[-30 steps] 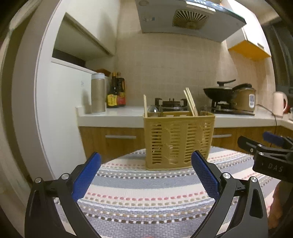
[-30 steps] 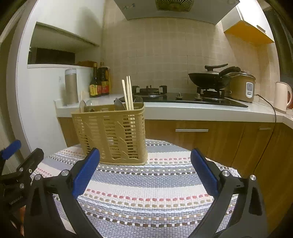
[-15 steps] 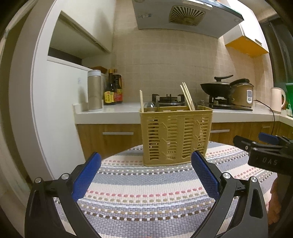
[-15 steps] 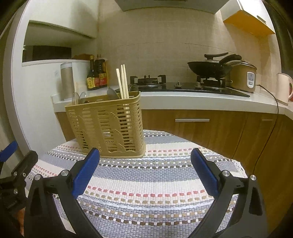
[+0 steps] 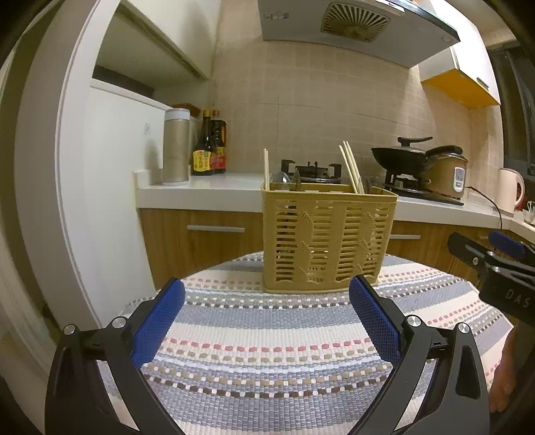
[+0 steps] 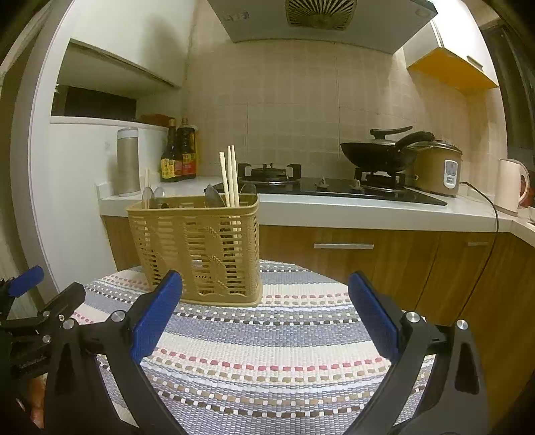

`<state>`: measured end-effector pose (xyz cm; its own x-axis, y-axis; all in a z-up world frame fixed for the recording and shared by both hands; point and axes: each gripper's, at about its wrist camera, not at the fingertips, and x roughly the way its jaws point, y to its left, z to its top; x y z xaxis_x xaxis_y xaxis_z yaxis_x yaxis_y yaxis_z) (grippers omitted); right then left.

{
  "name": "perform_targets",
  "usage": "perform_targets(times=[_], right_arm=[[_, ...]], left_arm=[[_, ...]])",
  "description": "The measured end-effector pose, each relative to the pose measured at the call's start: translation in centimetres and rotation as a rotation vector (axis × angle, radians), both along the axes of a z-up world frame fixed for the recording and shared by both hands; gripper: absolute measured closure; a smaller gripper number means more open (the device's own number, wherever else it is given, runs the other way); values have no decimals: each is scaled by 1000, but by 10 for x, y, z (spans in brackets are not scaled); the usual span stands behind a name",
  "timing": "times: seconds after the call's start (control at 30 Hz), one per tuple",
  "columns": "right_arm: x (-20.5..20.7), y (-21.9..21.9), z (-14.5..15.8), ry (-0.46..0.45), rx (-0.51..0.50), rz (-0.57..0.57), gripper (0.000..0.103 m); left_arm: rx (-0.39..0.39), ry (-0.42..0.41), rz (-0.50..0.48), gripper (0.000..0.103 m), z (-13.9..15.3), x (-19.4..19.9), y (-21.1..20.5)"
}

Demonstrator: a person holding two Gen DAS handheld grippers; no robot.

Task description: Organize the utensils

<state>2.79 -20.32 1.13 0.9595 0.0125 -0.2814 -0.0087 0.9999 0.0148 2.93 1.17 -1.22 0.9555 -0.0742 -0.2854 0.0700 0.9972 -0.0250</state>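
**Both grippers spread wide before the utensil basket**

Nearest the cameras, the left gripper (image 5: 266, 321) hangs with its jaws spread wide and nothing between its blue pads (image 5: 157, 323). The right gripper (image 6: 265, 316) is likewise released and empty, its ridged blue pads (image 6: 372, 314) well apart. In the left wrist view the right gripper shows at the right edge, to the right of the basket; in the right wrist view the left gripper (image 6: 36, 301) shows at the lower left, nearer than the basket.

Under both lies a woven striped cloth (image 5: 267, 354) on the desk, banded in grey, white, pink and brown.

Beyond the gripper tips the utensil basket (image 5: 326, 241) stands upright on that cloth, toward its far edge. It is a tan plastic box with slotted sides and a moulded pattern. Pale wooden chopsticks (image 5: 350, 167) rise from its right end, leaning a little, and a single chopstick (image 5: 266, 169) stands at its left end. Spoon bowls (image 6: 152, 195) peek over the rim; how many there are I cannot tell.

Behind the basket runs a kitchen counter (image 5: 200, 190) with wooden drawers. On it, left of the basket, stand a tall canister (image 5: 176, 147) and two dark sauce bottles (image 5: 210, 147). Right of the basket sit a gas hob, a black wok (image 5: 399, 157), a rice cooker (image 5: 446, 174) and a white kettle (image 5: 510, 190). A range hood (image 5: 354, 30) hangs above.
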Motion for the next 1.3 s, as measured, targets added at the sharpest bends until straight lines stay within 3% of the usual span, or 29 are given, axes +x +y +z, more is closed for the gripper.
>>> perform_targets(times=[1.3], right_arm=[[0,5,0,7,2,20,8]], left_arm=[[39,4,0,8,-5,2,-10]])
